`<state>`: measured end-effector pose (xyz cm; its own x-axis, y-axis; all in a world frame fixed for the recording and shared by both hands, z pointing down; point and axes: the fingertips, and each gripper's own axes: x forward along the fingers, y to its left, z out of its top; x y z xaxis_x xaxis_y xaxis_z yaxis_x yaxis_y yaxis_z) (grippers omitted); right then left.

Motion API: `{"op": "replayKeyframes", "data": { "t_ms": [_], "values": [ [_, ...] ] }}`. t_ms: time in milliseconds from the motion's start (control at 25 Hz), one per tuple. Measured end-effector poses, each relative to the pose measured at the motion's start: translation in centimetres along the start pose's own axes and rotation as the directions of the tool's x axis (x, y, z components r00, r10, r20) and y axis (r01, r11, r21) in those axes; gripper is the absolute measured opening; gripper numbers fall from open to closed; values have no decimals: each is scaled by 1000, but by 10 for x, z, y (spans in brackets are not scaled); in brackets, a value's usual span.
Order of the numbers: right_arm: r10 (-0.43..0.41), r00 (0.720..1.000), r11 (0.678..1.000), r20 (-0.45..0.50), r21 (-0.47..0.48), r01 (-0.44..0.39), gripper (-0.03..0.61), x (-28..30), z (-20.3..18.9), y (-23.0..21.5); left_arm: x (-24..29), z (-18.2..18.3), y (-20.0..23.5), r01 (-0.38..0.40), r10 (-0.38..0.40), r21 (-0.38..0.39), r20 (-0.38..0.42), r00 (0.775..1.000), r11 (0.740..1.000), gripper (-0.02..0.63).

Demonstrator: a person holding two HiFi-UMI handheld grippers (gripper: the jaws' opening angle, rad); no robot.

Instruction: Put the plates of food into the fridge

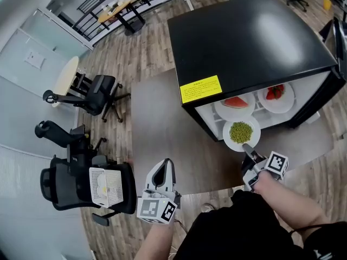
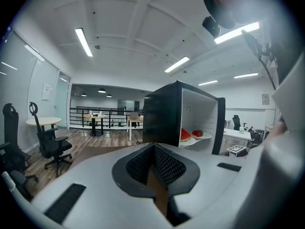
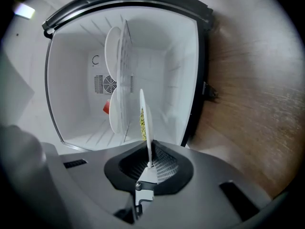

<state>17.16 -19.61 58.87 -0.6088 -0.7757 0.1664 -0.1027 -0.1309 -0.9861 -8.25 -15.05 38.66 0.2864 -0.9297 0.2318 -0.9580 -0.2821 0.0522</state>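
Note:
A white plate of green peas point(image 1: 241, 134) hangs level just in front of the open black fridge point(image 1: 244, 37). My right gripper point(image 1: 247, 148) is shut on its near rim. In the right gripper view the plate point(image 3: 146, 120) shows edge-on, its rim pinched between the pads point(image 3: 159, 163), with the white fridge interior point(image 3: 162, 56) behind it. On the wire shelf point(image 3: 126, 66) inside rest a plate of watermelon point(image 1: 236, 104) and a plate of red fruit point(image 1: 275, 95). My left gripper point(image 1: 164, 167) is held low at the left, away from the fridge, shut on nothing point(image 2: 153, 149).
The fridge stands on a grey mat point(image 1: 162, 129) over wood flooring, its door swung open at the right point(image 1: 336, 42). Black office chairs point(image 1: 97, 93) point(image 1: 81, 186) and a round table point(image 1: 65, 77) stand to the left. A yellow label point(image 1: 200, 89) sits on the fridge top.

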Motion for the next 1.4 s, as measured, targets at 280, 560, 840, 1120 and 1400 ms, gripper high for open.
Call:
{"op": "replayKeyframes", "data": {
  "t_ms": [280,560,840,1120,1400],
  "values": [
    [-21,1000,1000,-5,-14,21,18,23,19,-13,15,-11,-2,-16,16,-7,-29,999,1000,5],
    [-39,999,999,4,12,39,18,47,32,-20,27,-7,5,-43,44,18,-33,998,999,5],
    [-53,999,998,4,44,53,18,64,41,-23,37,-11,7,-54,55,11,-57,997,998,5],
    [-68,998,996,12,56,67,18,85,49,-29,40,-15,19,-75,75,11,-88,993,997,5],
    [-67,998,996,18,68,65,18,103,55,-28,42,-17,27,-84,85,9,-108,990,996,5]
  ]
}}
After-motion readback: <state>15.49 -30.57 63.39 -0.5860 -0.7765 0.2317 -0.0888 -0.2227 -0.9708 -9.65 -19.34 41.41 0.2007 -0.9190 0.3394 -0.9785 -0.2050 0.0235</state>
